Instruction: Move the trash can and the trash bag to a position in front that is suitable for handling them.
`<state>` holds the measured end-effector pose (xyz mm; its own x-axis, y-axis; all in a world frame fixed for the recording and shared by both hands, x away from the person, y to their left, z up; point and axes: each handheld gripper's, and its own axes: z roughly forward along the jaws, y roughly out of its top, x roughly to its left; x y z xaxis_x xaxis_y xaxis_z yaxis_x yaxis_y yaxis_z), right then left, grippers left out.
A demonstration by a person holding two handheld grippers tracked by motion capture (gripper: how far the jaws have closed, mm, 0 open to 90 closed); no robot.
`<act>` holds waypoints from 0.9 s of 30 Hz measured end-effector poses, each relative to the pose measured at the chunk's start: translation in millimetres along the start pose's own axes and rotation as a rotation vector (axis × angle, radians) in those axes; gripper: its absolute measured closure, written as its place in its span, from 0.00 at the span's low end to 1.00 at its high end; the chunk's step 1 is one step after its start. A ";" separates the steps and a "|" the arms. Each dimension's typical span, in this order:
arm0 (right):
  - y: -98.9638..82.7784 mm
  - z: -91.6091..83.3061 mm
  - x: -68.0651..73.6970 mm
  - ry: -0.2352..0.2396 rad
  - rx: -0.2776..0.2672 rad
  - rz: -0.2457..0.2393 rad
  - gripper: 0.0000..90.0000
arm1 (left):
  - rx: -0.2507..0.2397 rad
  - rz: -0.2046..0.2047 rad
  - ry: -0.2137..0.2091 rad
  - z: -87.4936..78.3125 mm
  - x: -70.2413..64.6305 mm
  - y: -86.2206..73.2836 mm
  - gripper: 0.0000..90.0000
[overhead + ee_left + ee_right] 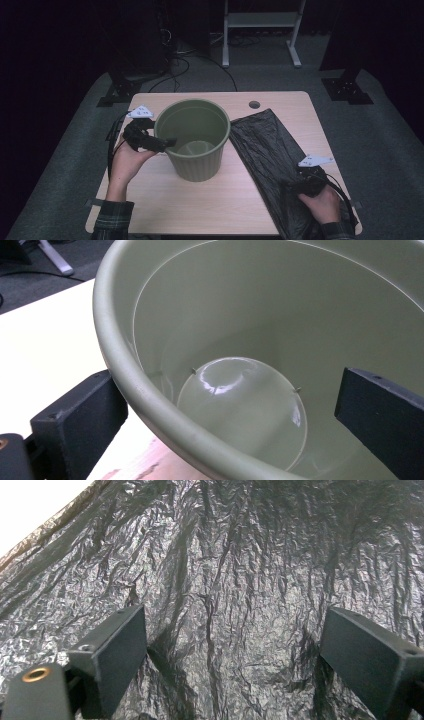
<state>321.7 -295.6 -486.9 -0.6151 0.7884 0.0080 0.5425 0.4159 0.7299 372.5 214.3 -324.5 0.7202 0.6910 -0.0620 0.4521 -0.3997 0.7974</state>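
A green bin point(195, 140) is stood upright at the middle of the bench point(220, 205). Its left rim is straddled by the spread fingers of the left gripper point(165, 143), one inside and one outside the wall. A black rubbish bag point(265, 150) is laid flat to the right, and the right gripper point(295, 186) is held over its near part, fingers spread wide, nothing pinched.

Green bin point(194, 145) beside black bag point(267, 150)

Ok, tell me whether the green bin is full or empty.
Empty: the green bin stands upright, its bare glossy bottom visible in the left gripper view.
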 end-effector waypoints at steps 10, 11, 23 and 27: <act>0.0 0.0 0.0 0.000 0.000 0.000 0.12 | 0.006 0.021 -0.028 2.5 -25.8 -0.2 0.00; 0.0 0.0 0.0 0.000 0.000 0.000 0.12 | 0.007 0.024 -0.030 2.7 -28.4 -0.3 0.00; 0.0 0.0 0.0 0.001 0.000 0.001 0.12 | 0.023 0.070 -0.080 7.3 -58.4 1.5 0.00; 0.0 0.0 0.0 0.001 0.000 0.000 0.12 | 0.031 0.082 -0.093 8.9 -64.9 2.7 0.00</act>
<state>321.8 -295.6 -487.0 -0.6156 0.7880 0.0083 0.5423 0.4159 0.7300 331.7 163.0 -323.8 0.8002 0.5973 -0.0537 0.4047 -0.4717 0.7834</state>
